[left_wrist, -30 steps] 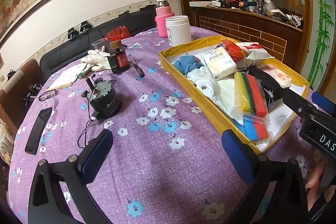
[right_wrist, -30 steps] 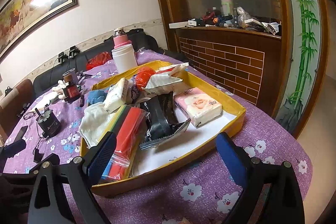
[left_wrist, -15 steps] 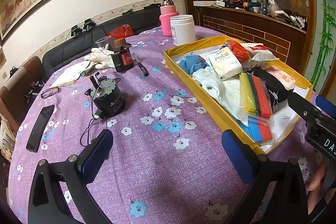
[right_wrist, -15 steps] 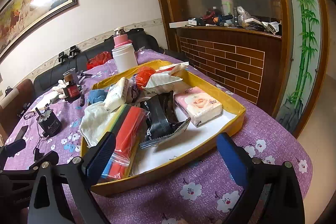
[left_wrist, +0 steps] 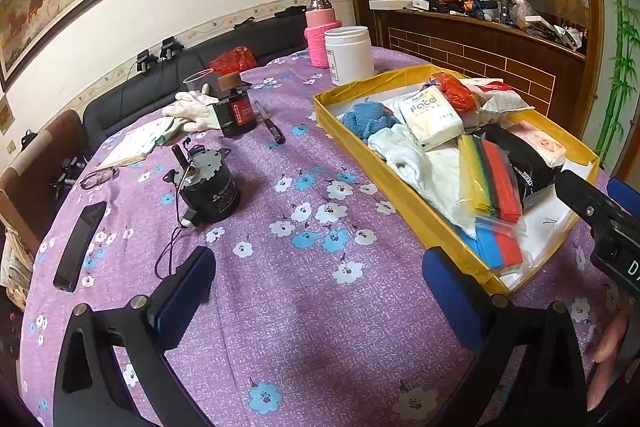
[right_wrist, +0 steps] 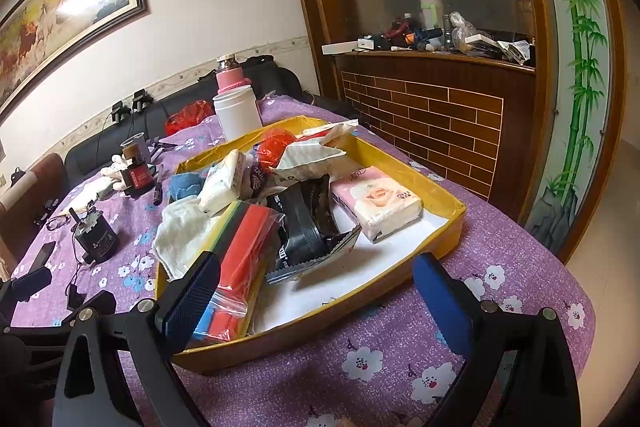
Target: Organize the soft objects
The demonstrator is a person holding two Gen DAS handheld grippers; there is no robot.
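A yellow tray (left_wrist: pixel 420 211) (right_wrist: pixel 400 303) on the purple flowered tablecloth holds soft things: a blue cloth (left_wrist: pixel 368 119), a white cloth (left_wrist: pixel 404 155) (right_wrist: pixel 180 231), tissue packs (left_wrist: pixel 432 117) (right_wrist: pixel 376 203), a bag of coloured cloths (left_wrist: pixel 492 183) (right_wrist: pixel 240 247), a black pouch (right_wrist: pixel 304 227) and a red bag (right_wrist: pixel 276 143). White gloves (left_wrist: pixel 192 111) lie outside the tray at the far left. My left gripper (left_wrist: pixel 316 287) is open and empty above the cloth, left of the tray. My right gripper (right_wrist: pixel 316 291) is open and empty at the tray's near edge.
On the table stand a black motor with a cable (left_wrist: pixel 208 187), a dark bottle (left_wrist: pixel 236 111), a pen (left_wrist: pixel 272 127), a phone (left_wrist: pixel 80 243), glasses (left_wrist: pixel 98 179), a notebook (left_wrist: pixel 136 143), a white jar (left_wrist: pixel 352 55) and a pink flask (left_wrist: pixel 320 35). A brick counter (right_wrist: pixel 440 115) stands behind.
The left gripper has drawn back and up a little, so the table items look slightly farther. The right gripper has barely moved. Both stay open.
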